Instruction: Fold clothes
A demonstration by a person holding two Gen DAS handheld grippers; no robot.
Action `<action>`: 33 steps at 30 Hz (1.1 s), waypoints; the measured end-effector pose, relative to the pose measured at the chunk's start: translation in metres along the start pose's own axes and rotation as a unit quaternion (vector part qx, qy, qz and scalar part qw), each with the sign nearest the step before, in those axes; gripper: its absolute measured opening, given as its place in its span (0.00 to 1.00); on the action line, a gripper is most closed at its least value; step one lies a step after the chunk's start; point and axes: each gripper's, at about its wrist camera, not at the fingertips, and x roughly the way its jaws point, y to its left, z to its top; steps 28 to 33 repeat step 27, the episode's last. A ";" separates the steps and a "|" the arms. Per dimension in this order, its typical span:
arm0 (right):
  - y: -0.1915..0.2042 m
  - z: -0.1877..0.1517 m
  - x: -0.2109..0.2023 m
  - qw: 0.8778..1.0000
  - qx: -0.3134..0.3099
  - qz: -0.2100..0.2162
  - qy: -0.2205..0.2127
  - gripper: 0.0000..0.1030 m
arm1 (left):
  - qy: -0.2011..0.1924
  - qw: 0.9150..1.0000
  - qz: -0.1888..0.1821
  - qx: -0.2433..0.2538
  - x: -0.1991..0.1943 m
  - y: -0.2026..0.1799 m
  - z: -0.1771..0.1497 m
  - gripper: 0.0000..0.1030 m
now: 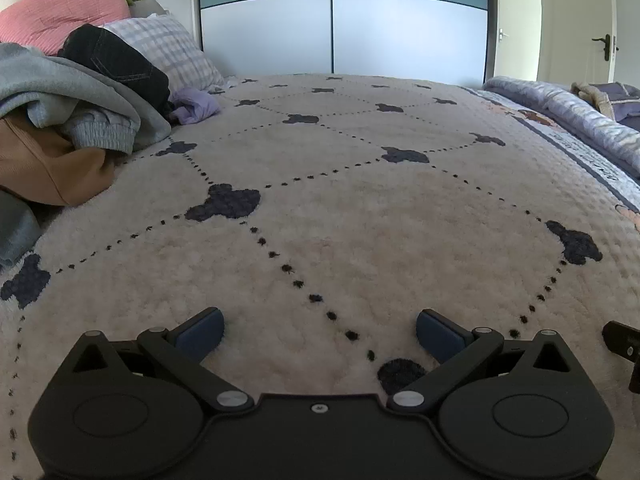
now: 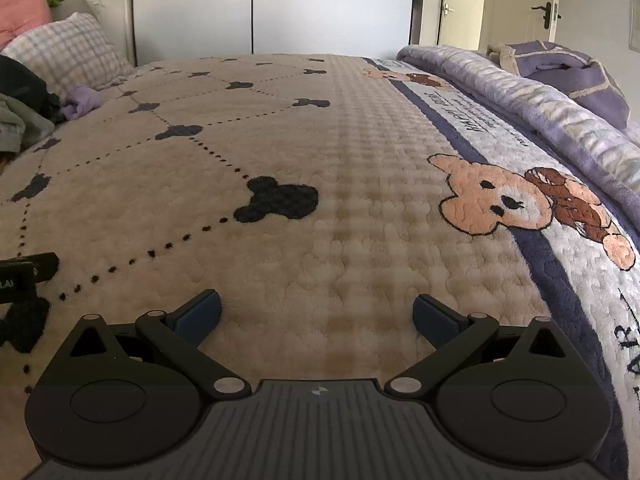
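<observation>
Left gripper: fingers spread wide, blue pads well apart, nothing between them. It sits low over the near part of the bed.

Right gripper: same deal — fingers wide apart, nothing pinched, hanging just over the fluffy cover. You can spot a bit of it at the right edge of the left wrist view too.

Bed cover: cream fleece with dark mouse-head shapes joined by dotted lines, fills most of both views.

Clothes pile: far left on the bed, well away from both grippers. It's a heap, nothing folded that I can see.

Grey sweatshirt: on top of the pile, ribbed cuff hanging toward the near side.

Brown garment: underneath the grey one, nearer the camera.

Dark jeans: bunched up behind the grey one, leaning on the checked pillow.

Purple item: small crumpled thing just right of the pile — can't tell what it is.

Pink pillow: far left corner, behind the checked one.

Bear blanket: right side of the bed, white and navy with a bear print and some lettering.

Purple quilt: rolled up along the far right edge.

Wardrobe: at the far end, blue and white sliding panels.

Door: far right, open.
</observation>
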 end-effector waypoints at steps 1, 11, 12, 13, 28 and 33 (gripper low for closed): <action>0.001 -0.001 0.001 1.000 -0.001 -0.001 0.000 1.00 | 0.000 1.000 -0.001 -0.001 0.000 0.001 0.000 0.99; -0.002 -0.003 0.000 1.000 0.005 0.005 -0.005 1.00 | -0.003 1.000 -0.004 -0.005 -0.001 0.002 -0.002 0.99; -0.002 -0.003 0.000 1.000 0.005 0.005 -0.005 1.00 | -0.003 1.000 -0.004 -0.005 -0.001 0.002 -0.002 0.99; -0.002 -0.003 0.000 1.000 0.005 0.005 -0.005 1.00 | -0.003 1.000 -0.004 -0.005 -0.001 0.002 -0.002 0.99; -0.005 -0.003 0.000 1.000 0.014 0.012 -0.005 1.00 | -0.005 1.000 -0.005 -0.005 0.000 0.004 -0.001 0.99; -0.005 -0.003 0.000 1.000 0.014 0.012 -0.005 1.00 | -0.005 1.000 -0.005 -0.005 0.000 0.004 -0.001 0.99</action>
